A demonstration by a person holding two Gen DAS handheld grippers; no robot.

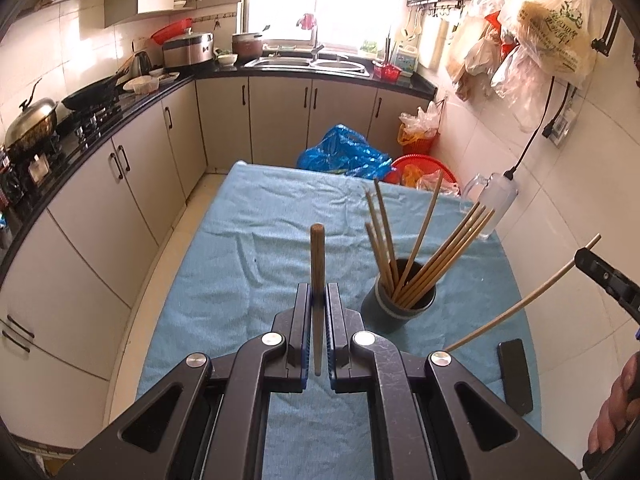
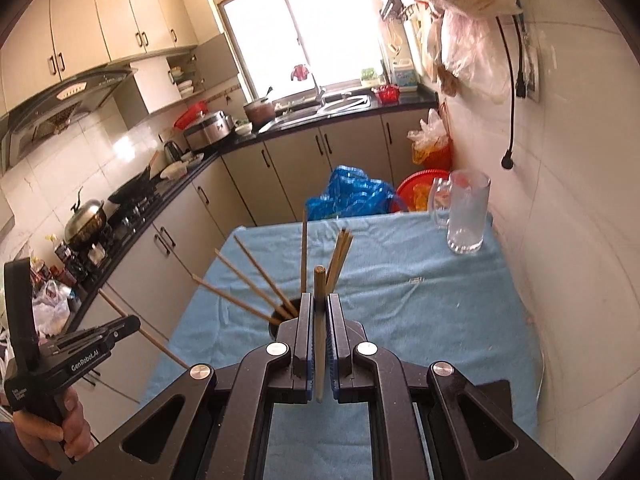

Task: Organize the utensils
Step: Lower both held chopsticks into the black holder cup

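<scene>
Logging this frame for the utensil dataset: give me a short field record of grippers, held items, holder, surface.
left hand-held gripper: shut on one chopstick, stick pointing forward along the fingers
right hand-held gripper: shut on one chopstick, same pose
chopstick holder: dark cup, upright, many chopsticks fanned out inside
surface: table with blue towel
glass mug: upright at far right corner, looks empty
phone: flat at right edge of towel
stage: both sticks held, not yet in the holder

Wooden chopsticks (image 1: 420, 264) looked matt and smooth. The holder (image 1: 400, 304) seemed dull grey plastic. A wrinkled blue cloth (image 1: 256, 240) covered the tabletop. The mug (image 2: 466, 216) was clear glass; the phone (image 1: 516, 374) glossy black.
</scene>
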